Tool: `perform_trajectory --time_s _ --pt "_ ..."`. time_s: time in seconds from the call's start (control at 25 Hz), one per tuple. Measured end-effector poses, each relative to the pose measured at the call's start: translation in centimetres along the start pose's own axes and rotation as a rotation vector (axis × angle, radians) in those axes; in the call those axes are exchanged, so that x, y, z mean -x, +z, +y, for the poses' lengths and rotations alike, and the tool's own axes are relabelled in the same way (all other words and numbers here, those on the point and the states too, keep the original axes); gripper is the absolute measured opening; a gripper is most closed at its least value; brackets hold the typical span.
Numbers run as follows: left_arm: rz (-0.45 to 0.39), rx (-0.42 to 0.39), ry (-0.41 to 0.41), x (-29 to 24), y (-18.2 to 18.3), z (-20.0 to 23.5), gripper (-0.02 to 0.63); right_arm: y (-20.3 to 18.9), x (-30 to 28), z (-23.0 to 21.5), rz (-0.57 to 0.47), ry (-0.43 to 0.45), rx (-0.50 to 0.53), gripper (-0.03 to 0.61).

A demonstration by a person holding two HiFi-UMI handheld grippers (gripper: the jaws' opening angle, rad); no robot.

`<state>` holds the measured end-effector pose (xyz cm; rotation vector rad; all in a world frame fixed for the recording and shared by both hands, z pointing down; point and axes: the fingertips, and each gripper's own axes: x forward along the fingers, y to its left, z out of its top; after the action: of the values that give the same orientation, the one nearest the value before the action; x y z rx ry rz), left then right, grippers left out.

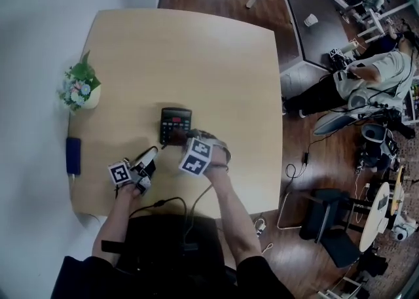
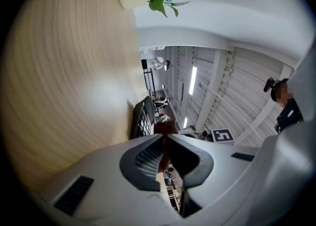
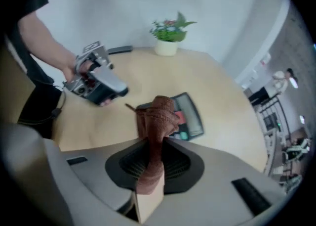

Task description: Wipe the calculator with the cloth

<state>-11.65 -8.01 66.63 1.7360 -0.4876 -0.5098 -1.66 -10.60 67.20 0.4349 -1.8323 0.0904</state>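
Head view, calculator (image 1: 175, 123) central, well inside table (image 1: 196, 49) edges

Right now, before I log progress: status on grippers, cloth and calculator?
Right gripper shut on cloth, over calculator, near end; contact unclear. Left gripper shut, empty, beside calculator, apart. Plant pot far aside, nothing blocking.

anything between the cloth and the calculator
Nothing visible. The cloth, clamped in the right gripper, hangs directly over the calculator with only bare table around it. The left gripper sits off to the calculator's side, clear of the path.
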Motion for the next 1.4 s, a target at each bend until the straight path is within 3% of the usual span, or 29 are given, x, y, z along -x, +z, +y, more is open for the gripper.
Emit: perform_trajectory --time_s 0.12,0.2,0.4,0.56,0.68,0.8,0.88,1.0,1.08,1.16,1.24,1.4 --pt "0.001 0.007 0.011 0.1 -0.1 0.3 0.028 0.7 1.5 -8.2 -0.038 -0.269 -0.025 0.066" --pt "0.005 0.007 0.007 -0.2 -0.3 0.2 0.028 1.4 0.7 -10.1 -0.047 -0.330 0.036 0.066" --pt "0.015 0.002 0.012 -0.7 -0.8 -0.1 0.028 0.5 -3.0 -4.7 0.032 -0.202 0.245 0.066" --pt "0.020 -0.003 0.018 -0.5 -0.7 0.2 0.028 -0.2 -3.3 0.7 0.032 -0.131 0.313 0.066" --pt "0.017 0.008 0.011 -0.5 -0.7 0.1 0.028 -1.8 -3.1 5.0 0.042 0.000 0.355 0.066" --pt "0.015 0.010 0.003 -0.7 -0.8 -0.1 0.028 -3.9 -2.4 7.8 0.041 0.163 0.336 0.066" --pt "0.018 0.007 0.000 -0.7 -0.8 -0.1 0.028 -4.0 -1.3 6.3 -0.010 0.183 0.237 0.066" --pt "0.019 0.006 0.004 -0.6 -0.7 -0.1 0.028 -2.0 1.0 -1.1 -0.100 0.016 0.091 0.066" --pt "0.015 0.007 0.004 -0.6 -0.7 -0.1 0.028 -0.6 1.9 -6.6 -0.116 -0.171 0.079 0.066" --pt "0.013 0.008 0.003 -0.7 -0.8 -0.2 0.026 0.7 1.7 -10.2 -0.117 -0.302 0.104 0.066" --pt "0.011 0.009 0.005 -0.8 -0.9 -0.2 0.025 1.5 0.4 -11.0 -0.095 -0.332 0.163 0.066" --pt "0.017 0.003 0.002 -0.9 -0.9 -0.2 0.025 0.8 -2.5 -7.5 -0.016 -0.253 0.291 0.066"
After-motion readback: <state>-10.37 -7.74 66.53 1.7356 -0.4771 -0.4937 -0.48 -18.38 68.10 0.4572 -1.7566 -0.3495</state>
